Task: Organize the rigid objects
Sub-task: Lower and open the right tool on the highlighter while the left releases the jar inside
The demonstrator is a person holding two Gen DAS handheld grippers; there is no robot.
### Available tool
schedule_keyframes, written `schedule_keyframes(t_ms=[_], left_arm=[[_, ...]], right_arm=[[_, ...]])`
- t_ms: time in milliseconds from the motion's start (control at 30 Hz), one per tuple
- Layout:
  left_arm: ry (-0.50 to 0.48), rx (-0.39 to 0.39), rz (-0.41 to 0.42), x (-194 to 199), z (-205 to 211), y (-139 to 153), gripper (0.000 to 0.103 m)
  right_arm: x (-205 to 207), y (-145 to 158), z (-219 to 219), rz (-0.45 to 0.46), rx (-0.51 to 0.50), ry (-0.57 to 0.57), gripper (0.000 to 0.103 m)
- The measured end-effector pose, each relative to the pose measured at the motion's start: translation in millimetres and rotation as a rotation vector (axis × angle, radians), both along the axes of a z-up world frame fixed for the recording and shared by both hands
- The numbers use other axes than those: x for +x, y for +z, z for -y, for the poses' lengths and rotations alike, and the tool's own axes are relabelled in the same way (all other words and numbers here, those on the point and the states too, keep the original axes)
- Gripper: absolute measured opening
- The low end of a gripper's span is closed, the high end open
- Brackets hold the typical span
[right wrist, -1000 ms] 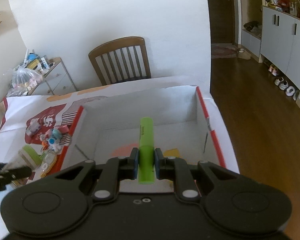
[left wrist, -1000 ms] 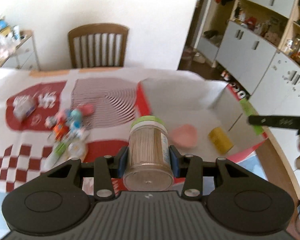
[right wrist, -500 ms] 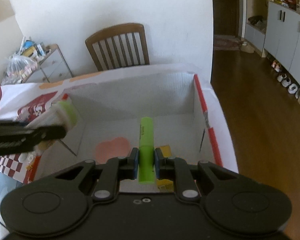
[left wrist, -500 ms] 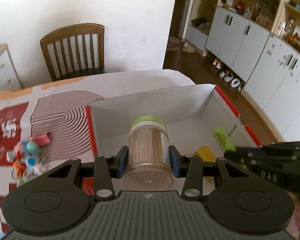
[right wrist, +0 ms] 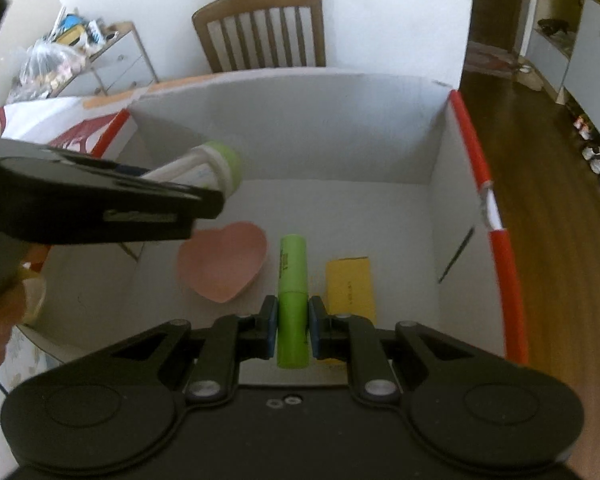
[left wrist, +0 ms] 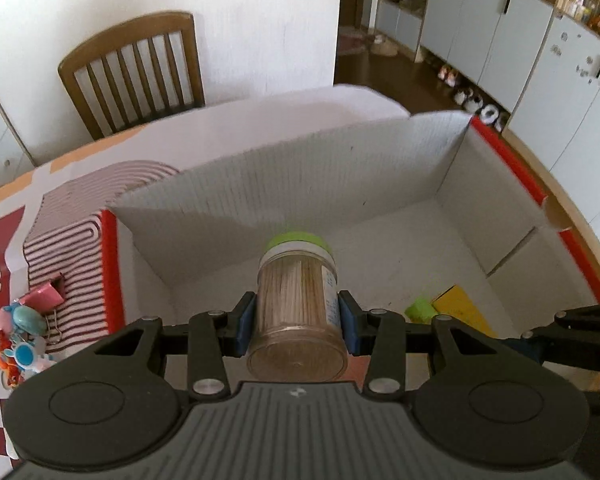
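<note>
1. Left gripper (left wrist: 296, 322) is clamped on a clear plastic jar (left wrist: 296, 308) w/ a light green lid, blue pads pressed on both sides. Jar looks packed w/ thin wooden sticks, prob toothpicks, lid end pointing away from the cam.
2. Jar hangs above the white cardboard box (left wrist: 340, 172) w/ red rim edges, tilted down toward the inside, not touching the floor of it afaict.
3. Right gripper (right wrist: 293, 326) is closed tight on a green highlighter (right wrist: 293, 300), pads gripping its lower half, the marker pointing fwd along the fingers and over the box floor.
4. In the box: a pink heart-shaped dish (right wrist: 224, 260) on the left, a yellow flat block (right wrist: 350, 280) just right of the marker. Can't tell if the marker touches either.
5. From the right cam the left gripper + jar show at the left, over the box's left part, w/ a hand (right wrist: 0, 320) under it at the frame edge.
6. Outside the box on the counter (left wrist: 16, 240) (red/white patterned cover): a pink binder clip (left wrist: 46, 296) and a bunch of small colourful bits (left wrist: 20, 340) near the box's left wall.
7. Wooden chair (left wrist: 136, 68) behind the counter against the white wall.
</note>
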State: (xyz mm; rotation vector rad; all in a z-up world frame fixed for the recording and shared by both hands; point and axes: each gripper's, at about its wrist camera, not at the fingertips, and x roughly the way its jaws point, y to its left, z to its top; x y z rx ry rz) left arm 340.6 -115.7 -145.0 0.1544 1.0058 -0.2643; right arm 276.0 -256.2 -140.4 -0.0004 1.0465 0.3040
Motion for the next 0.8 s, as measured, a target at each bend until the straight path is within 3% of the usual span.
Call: schedule_keyframes(t_ms=[267, 733, 800], left_arm=[[0.017, 0.027, -0.066, 7, 3, -16, 0.042], [0.045, -0.001, -0.074, -6, -3, -10, 0.043], [0.047, -0.007, -0.059, -10, -5, -5, 0.048]], right_arm=[[6, -9, -8, -0.046, -0.025, 0.016, 0.015], [3, -6, -5, -0.051, -0.006, 0.000, 0.022], [1, -4, -3, -0.040, -0.005, -0.005, 0.023]])
